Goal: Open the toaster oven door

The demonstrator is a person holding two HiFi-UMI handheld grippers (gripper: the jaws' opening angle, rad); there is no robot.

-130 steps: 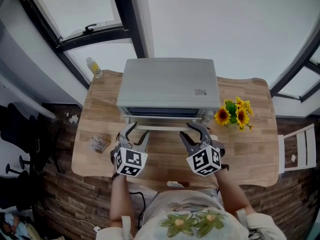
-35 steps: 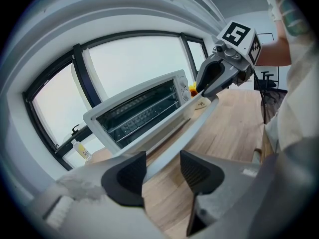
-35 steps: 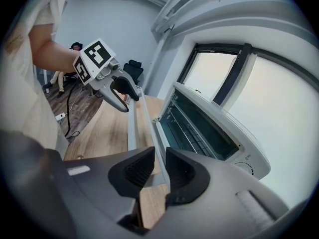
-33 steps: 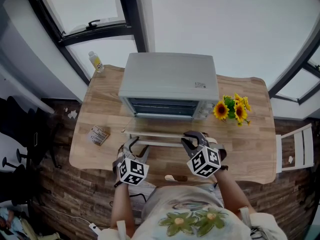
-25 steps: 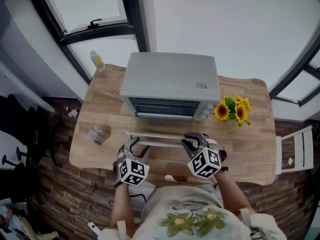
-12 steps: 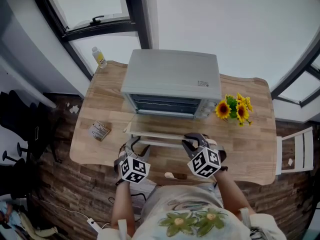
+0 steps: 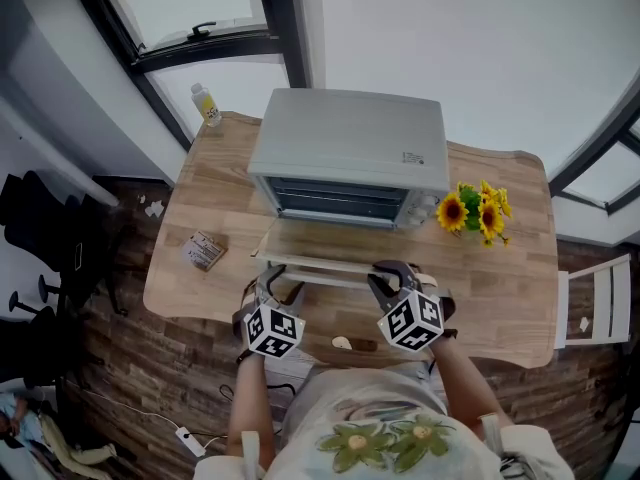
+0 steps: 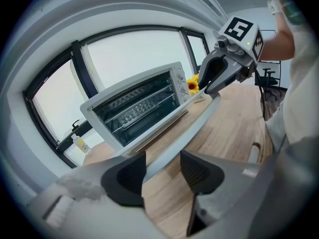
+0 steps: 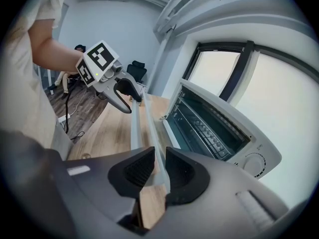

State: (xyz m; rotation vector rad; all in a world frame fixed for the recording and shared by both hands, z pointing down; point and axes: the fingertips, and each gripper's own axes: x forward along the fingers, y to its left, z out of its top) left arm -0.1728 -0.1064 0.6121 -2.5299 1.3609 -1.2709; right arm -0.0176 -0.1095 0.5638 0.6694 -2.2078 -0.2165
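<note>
Silver bar handle (image 7: 320,265) on the lowered door (image 7: 335,245) of the grey toaster oven (image 7: 350,143) ran crosswise through the right tongs (image 9: 159,156), clamped on it, and the left tongs (image 8: 163,162), apart.

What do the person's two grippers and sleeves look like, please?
Both are grey bodies ending in black, ribbed claws: left claw, right claw. Each carries a white cube with black square markers. The person wears a pale short-sleeved shirt with a green leaf print.

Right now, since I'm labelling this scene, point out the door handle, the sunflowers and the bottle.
door handle (image 7: 325,265): head view, middle of the bar
sunflowers (image 7: 452,211): head view, a yellow bloom
bottle (image 7: 207,108): head view, its labelled body
</note>
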